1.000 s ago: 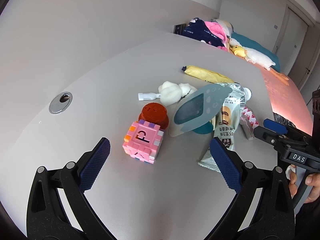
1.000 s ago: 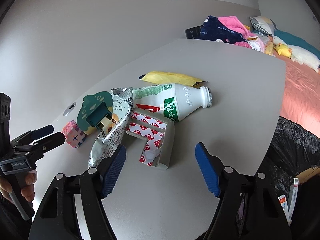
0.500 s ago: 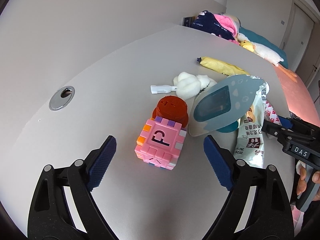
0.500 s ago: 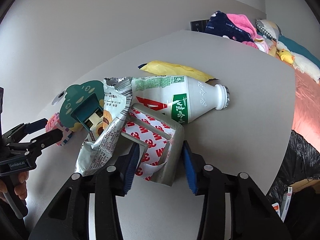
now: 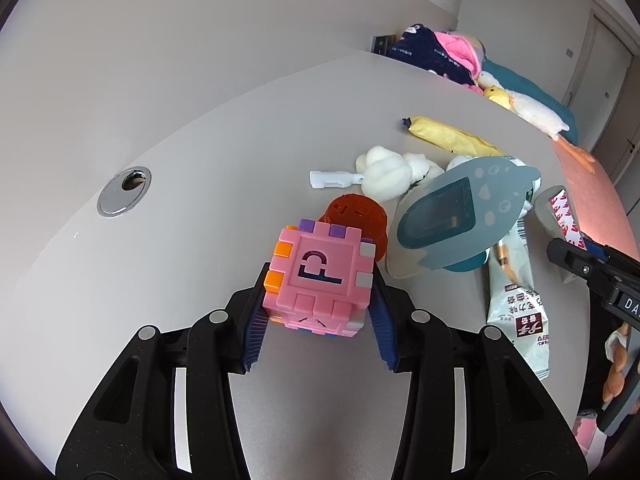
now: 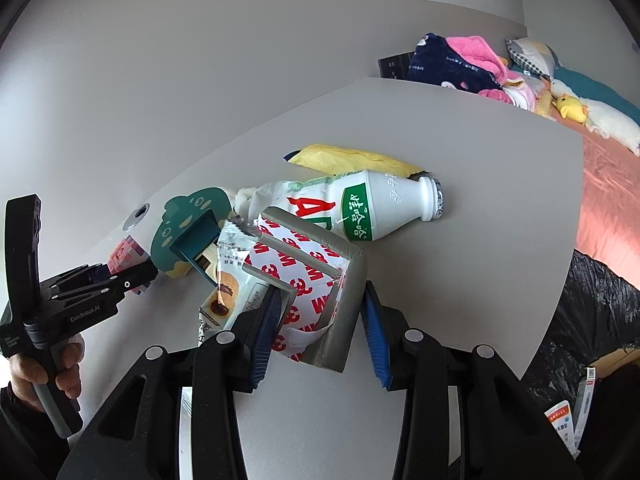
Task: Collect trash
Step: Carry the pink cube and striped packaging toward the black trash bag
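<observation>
My left gripper [image 5: 318, 300] is shut on a pink toy cube [image 5: 318, 276], lifted slightly off the grey table [image 5: 200, 200]. My right gripper [image 6: 318, 316] is shut on a grey foam tape strip with red-and-white backing [image 6: 312, 272]. Beside it lie a white milk bottle [image 6: 360, 204], a silver snack wrapper [image 6: 228, 276], a yellow wrapper [image 6: 352, 158] and a green cartoon card [image 6: 192, 224]. The left wrist view also shows crumpled white tissue [image 5: 388, 168], a red cap [image 5: 358, 218] and a small white plastic piece [image 5: 332, 179].
A metal cable grommet [image 5: 123, 190] sits in the table at left. A black trash bag [image 6: 600, 300] hangs beyond the table's right edge. Clothes [image 6: 460, 64] and plush toys [image 6: 592, 114] lie on a bed behind the table.
My left gripper moved forward and closed on the pink cube. My right gripper moved forward and closed on the foam tape strip, tilting it up.
</observation>
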### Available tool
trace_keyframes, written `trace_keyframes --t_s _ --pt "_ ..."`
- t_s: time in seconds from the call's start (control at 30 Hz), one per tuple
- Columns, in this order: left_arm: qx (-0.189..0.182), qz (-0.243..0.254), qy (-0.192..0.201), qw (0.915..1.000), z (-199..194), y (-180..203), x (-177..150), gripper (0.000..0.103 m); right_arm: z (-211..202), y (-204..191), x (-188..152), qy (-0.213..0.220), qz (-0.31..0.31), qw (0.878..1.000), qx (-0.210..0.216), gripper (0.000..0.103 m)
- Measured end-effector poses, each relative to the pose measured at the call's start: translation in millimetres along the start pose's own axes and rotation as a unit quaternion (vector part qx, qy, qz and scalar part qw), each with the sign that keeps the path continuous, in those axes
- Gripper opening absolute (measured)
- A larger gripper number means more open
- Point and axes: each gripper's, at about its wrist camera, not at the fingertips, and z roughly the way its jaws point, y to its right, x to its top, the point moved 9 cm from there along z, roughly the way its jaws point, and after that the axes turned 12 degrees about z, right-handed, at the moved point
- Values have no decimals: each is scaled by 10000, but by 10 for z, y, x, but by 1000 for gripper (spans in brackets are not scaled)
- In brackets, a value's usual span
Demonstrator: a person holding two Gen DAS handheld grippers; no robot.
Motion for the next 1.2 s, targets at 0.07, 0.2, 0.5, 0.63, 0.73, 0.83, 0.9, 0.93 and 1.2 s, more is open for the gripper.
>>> trace_keyframes --t_s 0.07,0.2,0.5,0.63,0.73,0.83,0.9,0.93,1.2 --pt "20 29 60 10000 -56 16 23 44 -48 -8 12 42 -7 10000 5 42" --pt "11 66 176 9998 -164 60 82 44 -134 -11 32 111 -19 9999 12 42" --pt "-94 153 447 9988 -390 208 236 44 -353 22 25 252 9 9997 2 42" --pt "-197 237 545 9980 -472 325 275 44 -462 54 14 329 33 9995 -11 43" --pt "-270 321 608 9973 -532 427 287 44 -554 91 -4 387 45 9992 -24 43" --pt "-330 430 631 9965 -560 560 298 44 -643 146 -10 441 38 9990 -58 43" --pt "-366 518 639 9959 -570 660 309 44 -708 188 -14 485 52 9988 -72 42" --pt "-398 552 647 9956 -577 709 317 44 -741 211 -15 508 64 9987 -77 42" --pt "-569 785 721 9927 -672 1090 390 44 -1010 426 -10 702 204 9973 -94 43"
